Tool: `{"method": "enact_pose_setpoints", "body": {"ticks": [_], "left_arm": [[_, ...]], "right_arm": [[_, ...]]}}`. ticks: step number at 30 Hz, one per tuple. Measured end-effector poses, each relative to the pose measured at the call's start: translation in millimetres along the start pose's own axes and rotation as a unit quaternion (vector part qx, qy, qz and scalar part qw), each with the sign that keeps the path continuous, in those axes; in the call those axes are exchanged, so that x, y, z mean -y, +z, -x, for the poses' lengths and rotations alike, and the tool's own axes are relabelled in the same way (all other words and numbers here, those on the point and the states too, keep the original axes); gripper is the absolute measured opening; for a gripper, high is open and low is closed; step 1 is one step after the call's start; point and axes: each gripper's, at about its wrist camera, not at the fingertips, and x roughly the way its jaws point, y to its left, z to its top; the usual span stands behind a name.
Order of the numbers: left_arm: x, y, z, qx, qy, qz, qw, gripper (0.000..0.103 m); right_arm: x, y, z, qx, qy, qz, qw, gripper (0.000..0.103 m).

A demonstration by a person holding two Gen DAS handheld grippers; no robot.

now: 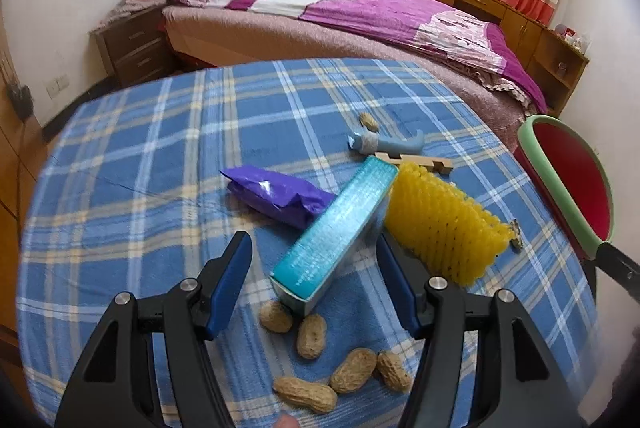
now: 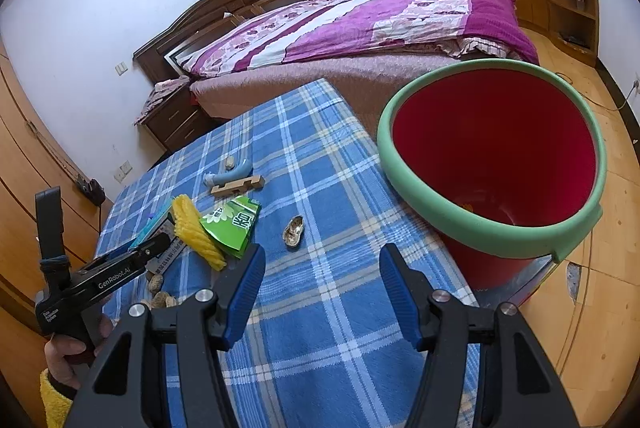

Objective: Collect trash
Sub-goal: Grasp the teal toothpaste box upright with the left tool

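Trash lies on a blue plaid tablecloth (image 1: 160, 155). My left gripper (image 1: 313, 240) is open, and a teal box (image 1: 336, 228) lies slanted between its fingers, with a gap at the left pad. Beside the box are a purple wrapper (image 1: 280, 195) and a yellow foam net (image 1: 440, 224); several peanuts (image 1: 312, 336) lie under the gripper. My right gripper (image 2: 322, 268) is open over bare cloth with nothing between its fingers. Ahead of it lie a green wrapper (image 2: 232, 224) and a split peanut shell (image 2: 294, 228). A red bucket (image 2: 496, 155) with a green rim stands at the table's right edge.
Farther back on the cloth are a blue plastic piece (image 1: 384, 143), a wooden piece (image 1: 416, 161) and one peanut (image 1: 368, 121). A bed (image 1: 360, 11) stands behind the table, with a nightstand (image 1: 132, 47) at its left. A hand in a yellow sleeve (image 2: 72, 356) holds the left gripper (image 2: 160, 246).
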Motion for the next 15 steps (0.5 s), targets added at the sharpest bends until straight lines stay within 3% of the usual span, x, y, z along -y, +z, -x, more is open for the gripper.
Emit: {"method": "enact_pose_setpoints", "body": {"ticks": [3,8,15], "left_arm": [[-1,-2,-1,-0.001,-0.012,0.009,0.9999,0.062],[-1,-4,-1,-0.002,-0.021,0.014,0.9997,0.035],[4,-8,9,0.010,-0.032,0.006,0.9994,0.018]], "right_arm": [[-4,0,-4,-0.005,0.000,0.004,1.000,0.062],[-9,0,-7,-0.010,0.002,0.009,1.000,0.062],[-14,0,-10,-0.013,0.008,0.017,1.000,0.062]]}}
